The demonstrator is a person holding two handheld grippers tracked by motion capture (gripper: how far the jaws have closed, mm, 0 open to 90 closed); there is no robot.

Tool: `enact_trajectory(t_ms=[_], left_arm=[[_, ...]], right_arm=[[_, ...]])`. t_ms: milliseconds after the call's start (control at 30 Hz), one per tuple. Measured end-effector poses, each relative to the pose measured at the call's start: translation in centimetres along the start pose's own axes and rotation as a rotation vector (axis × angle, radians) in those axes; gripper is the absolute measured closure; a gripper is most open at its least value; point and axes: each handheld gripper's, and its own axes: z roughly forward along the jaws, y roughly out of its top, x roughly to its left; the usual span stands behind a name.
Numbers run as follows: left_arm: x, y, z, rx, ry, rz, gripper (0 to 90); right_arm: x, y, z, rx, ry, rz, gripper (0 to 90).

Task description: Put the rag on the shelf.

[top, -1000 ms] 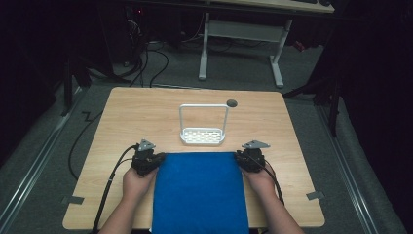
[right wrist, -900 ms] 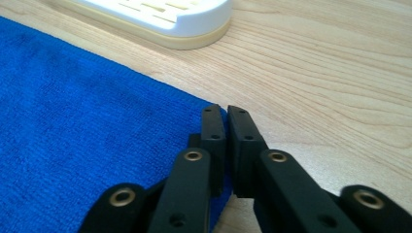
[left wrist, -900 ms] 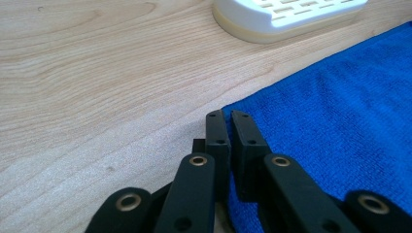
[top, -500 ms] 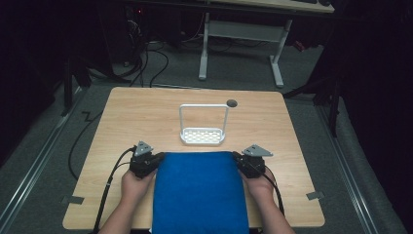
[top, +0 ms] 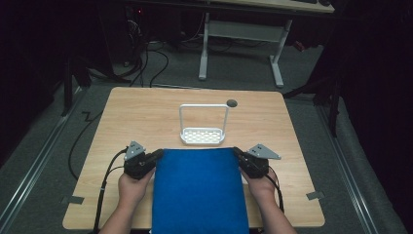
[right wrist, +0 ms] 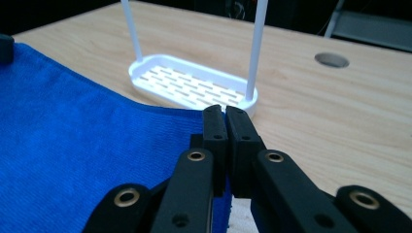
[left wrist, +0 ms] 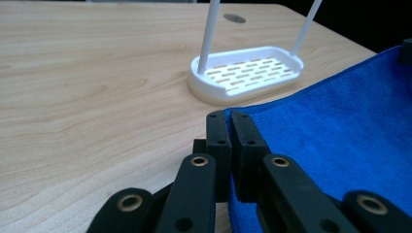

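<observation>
High view: both grippers' fingers (top: 158,155) clamp the blue cloth's (top: 197,190) far corners.

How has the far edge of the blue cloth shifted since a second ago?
Yes. The blue cloth has been lifted by both grippers, and its far edge now sits slightly nearer the person, leaving a wider gap before the white rack.

Rack (top: 203,135) behind cloth (top: 197,192) (touching).

Both grippers pulled back toward 6 o'clock w/ the blue cloth (top: 197,192). Far edge, earlier touching the white rack (top: 203,136), now sits just short of it. Right gripper (top: 237,153) jaws just closed tight on the cloth's corner. Left gripper (top: 158,155) likewise shifted nearer the person.
</observation>
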Motion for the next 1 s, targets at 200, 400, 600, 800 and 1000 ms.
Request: enact_trajectory(t_ms=[200,400,600,800,1000], left_arm=[[-1.0,1.0,-1.1,-0.052,0.004,0.027,87.3],[-1.9,2.3,-2.3,-0.117,-0.003,0.045,87.5],[-2.3,3.8,-2.9,-0.151,-0.006,0.059,87.6],[-2.4,5.5,-3.1,-0.183,-0.006,0.075,87.6],[-2.4,7.6,-3.3,-0.214,-0.001,0.091,87.6]], right_arm=[[0.1,0.9,-1.3,-0.073,-0.011,0.0,88.7],[0.3,1.9,-2.5,-0.131,-0.017,-0.004,88.7],[0.6,3.2,-3.3,-0.176,-0.012,-0.01,88.8],[0.7,4.9,-3.8,-0.215,-0.013,-0.014,88.8],[0.3,6.8,-4.2,-0.253,-0.017,-0.021,88.8]])
